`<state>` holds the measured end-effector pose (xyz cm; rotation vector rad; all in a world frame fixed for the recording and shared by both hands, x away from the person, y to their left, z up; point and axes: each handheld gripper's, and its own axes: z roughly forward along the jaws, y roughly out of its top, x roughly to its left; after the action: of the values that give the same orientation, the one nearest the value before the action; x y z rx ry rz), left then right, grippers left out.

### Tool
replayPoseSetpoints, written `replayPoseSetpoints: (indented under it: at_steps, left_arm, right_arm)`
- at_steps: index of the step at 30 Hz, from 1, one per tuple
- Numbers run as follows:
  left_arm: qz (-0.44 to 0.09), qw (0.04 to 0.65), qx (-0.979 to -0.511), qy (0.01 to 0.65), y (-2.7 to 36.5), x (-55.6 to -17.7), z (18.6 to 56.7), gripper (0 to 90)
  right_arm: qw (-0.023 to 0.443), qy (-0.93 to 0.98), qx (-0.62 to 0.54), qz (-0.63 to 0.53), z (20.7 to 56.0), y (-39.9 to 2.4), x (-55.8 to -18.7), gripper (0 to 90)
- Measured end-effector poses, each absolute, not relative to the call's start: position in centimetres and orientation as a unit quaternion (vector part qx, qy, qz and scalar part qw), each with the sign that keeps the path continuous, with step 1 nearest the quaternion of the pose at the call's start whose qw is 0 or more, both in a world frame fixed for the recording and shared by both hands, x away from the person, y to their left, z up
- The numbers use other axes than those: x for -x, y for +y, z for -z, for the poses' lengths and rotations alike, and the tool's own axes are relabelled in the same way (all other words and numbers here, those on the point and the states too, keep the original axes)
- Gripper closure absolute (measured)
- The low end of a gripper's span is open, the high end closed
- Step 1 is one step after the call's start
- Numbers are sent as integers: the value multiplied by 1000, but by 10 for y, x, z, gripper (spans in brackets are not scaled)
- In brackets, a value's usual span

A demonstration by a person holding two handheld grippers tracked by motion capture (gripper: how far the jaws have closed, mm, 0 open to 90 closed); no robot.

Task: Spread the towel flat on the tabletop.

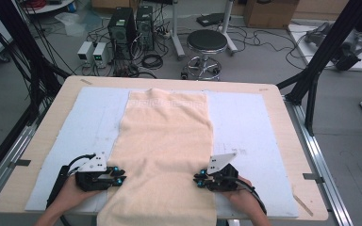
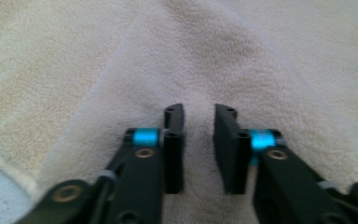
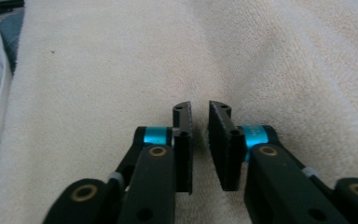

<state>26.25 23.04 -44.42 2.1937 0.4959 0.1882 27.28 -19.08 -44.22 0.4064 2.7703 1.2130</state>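
A cream towel (image 1: 165, 136) lies lengthwise down the middle of a pale mat (image 1: 245, 122), and its near end hangs over the table's front edge. My left gripper (image 1: 119, 176) sits at the towel's left edge near the front, my right gripper (image 1: 199, 181) at its right edge, both pointing inward. In the left gripper view the jaws (image 2: 199, 114) stand close together with a raised ridge of towel (image 2: 205, 51) pinched between them. In the right gripper view the jaws (image 3: 199, 109) are nearly together on the towel (image 3: 121, 70), with a crease running away from them.
The mat covers most of a wooden table (image 1: 290, 155). Black frame posts (image 1: 325, 47) stand at both far corners. On the floor beyond are a round stool (image 1: 206, 44), computer towers (image 1: 122, 26) and loose cables.
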Motion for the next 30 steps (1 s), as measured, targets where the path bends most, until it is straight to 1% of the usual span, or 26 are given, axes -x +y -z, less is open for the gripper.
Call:
replayPoseSetpoints:
  at_steps: [1, 3, 7, 9, 13, 15, 16, 17, 18, 19, 21, 23, 27, 30]
  left_arm:
    - [-75, 427, -880, 197, 230, -262, 444, 827]
    - [-82, 420, -882, 198, 229, -260, 441, 848]
    - [-83, 432, -876, 197, 236, -250, 434, 850]
    - [-82, 441, -873, 193, 241, -242, 430, 850]
    - [-72, 448, -872, 185, 250, -224, 427, 849]
    - [-58, 448, -875, 177, 253, -214, 426, 848]
    - [-50, 450, -875, 172, 254, -211, 426, 841]
    - [-38, 455, -874, 166, 255, -208, 426, 820]
    - [-30, 453, -875, 165, 255, -206, 425, 751]
    - [-34, 453, -875, 166, 255, -205, 425, 676]
    - [-47, 458, -870, 176, 254, -208, 423, 561]
    - [-53, 464, -864, 188, 253, -216, 423, 560]
    - [-77, 459, -860, 211, 248, -232, 425, 591]
    - [-90, 442, -861, 233, 247, -248, 431, 603]
  right_arm:
    - [41, 906, -136, -399, 442, -191, -272, 847]
    - [43, 906, -136, -398, 441, -192, -272, 858]
    - [38, 900, -130, -413, 434, -194, -262, 860]
    - [44, 899, -120, -419, 429, -197, -253, 860]
    - [39, 897, -101, -429, 423, -197, -229, 858]
    - [33, 896, -93, -433, 422, -197, -217, 848]
    - [23, 896, -87, -434, 422, -196, -209, 825]
    - [17, 897, -80, -434, 422, -196, -206, 782]
    - [10, 897, -77, -435, 422, -195, -201, 717]
    - [9, 897, -79, -435, 421, -195, -198, 635]
    - [25, 895, -87, -436, 419, -196, -200, 602]
    - [41, 893, -105, -437, 418, -198, -209, 560]
    - [78, 888, -134, -433, 420, -200, -235, 542]
    - [86, 884, -163, -430, 425, -202, -254, 513]
